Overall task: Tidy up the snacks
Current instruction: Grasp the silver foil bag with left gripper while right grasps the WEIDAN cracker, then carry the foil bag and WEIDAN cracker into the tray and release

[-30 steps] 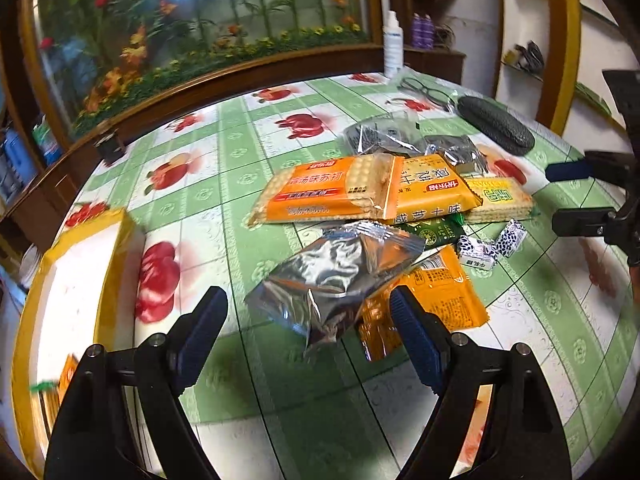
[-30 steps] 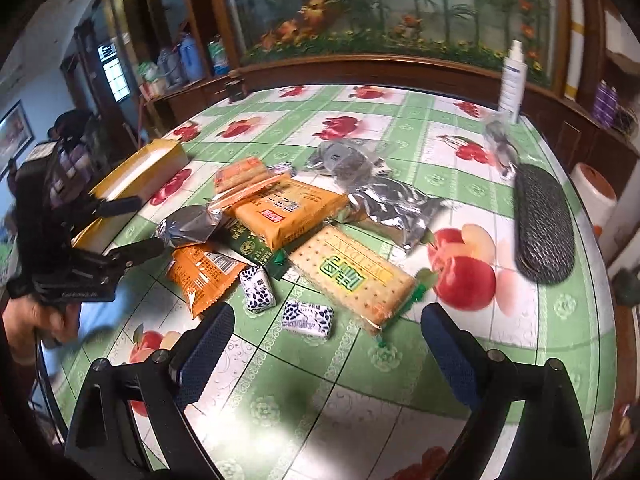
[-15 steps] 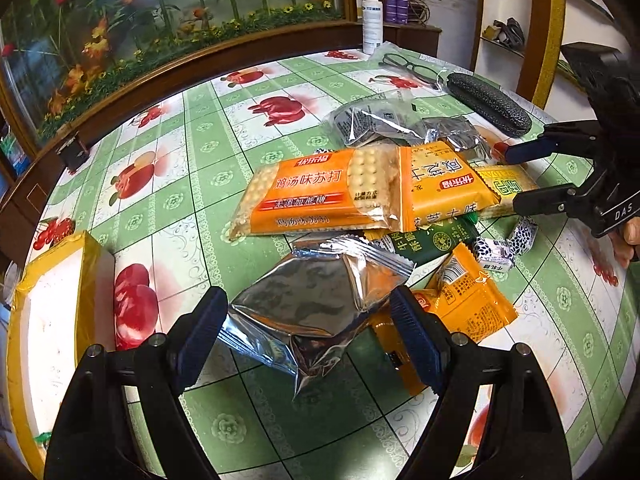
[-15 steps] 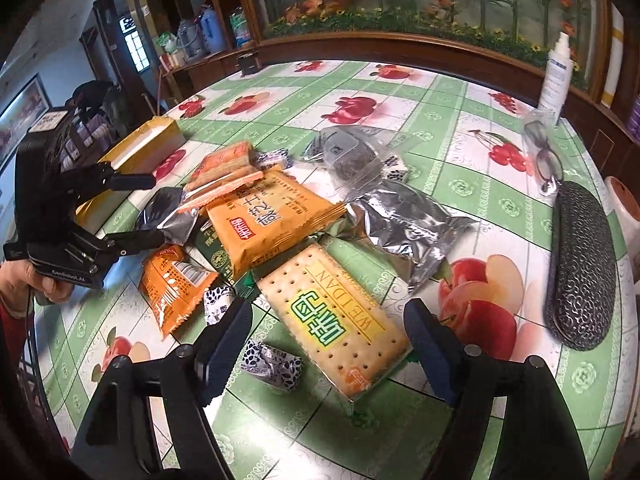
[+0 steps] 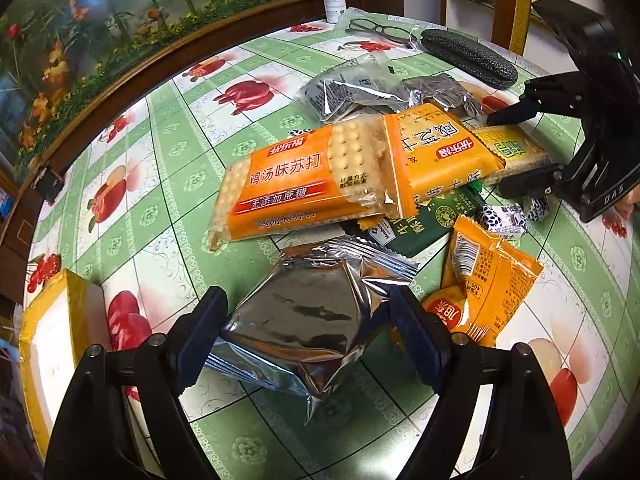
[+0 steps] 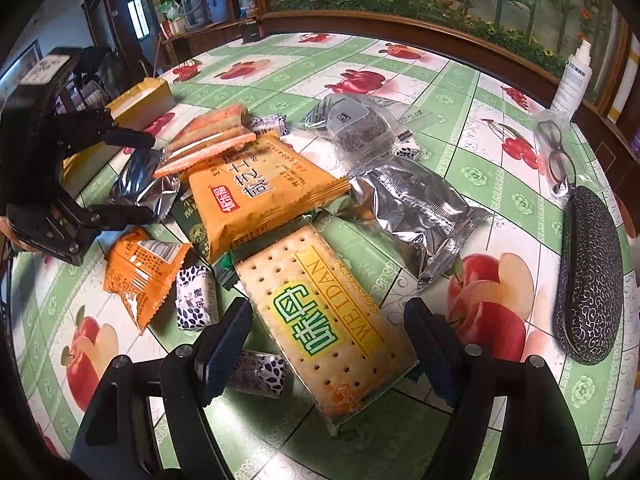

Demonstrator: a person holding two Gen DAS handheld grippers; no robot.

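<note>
A pile of snack packets lies on the fruit-patterned tablecloth (image 5: 168,184). My left gripper (image 5: 308,332) is open, its fingers on either side of a silver foil packet (image 5: 308,316); contact is unclear. Beyond it lie an orange cracker pack (image 5: 296,184), a yellow-orange pack (image 5: 436,152), a dark green packet (image 5: 432,220) and a small orange packet (image 5: 484,288). My right gripper (image 6: 328,344) is open and straddles the yellow WEIDAN cracker pack (image 6: 324,320). The left gripper also shows in the right wrist view (image 6: 116,176).
A yellow box (image 5: 52,344) stands at the table's left edge. A black glasses case (image 6: 588,276), glasses in a clear bag (image 6: 556,156), a white spray bottle (image 6: 572,76), another silver packet (image 6: 416,208) and small wrapped candies (image 6: 196,300) lie around. A wooden ledge runs behind.
Both grippers have moved forward and down to the pile. The silver packet now sits between my left fingers, the WEIDAN pack between my right fingers.
</note>
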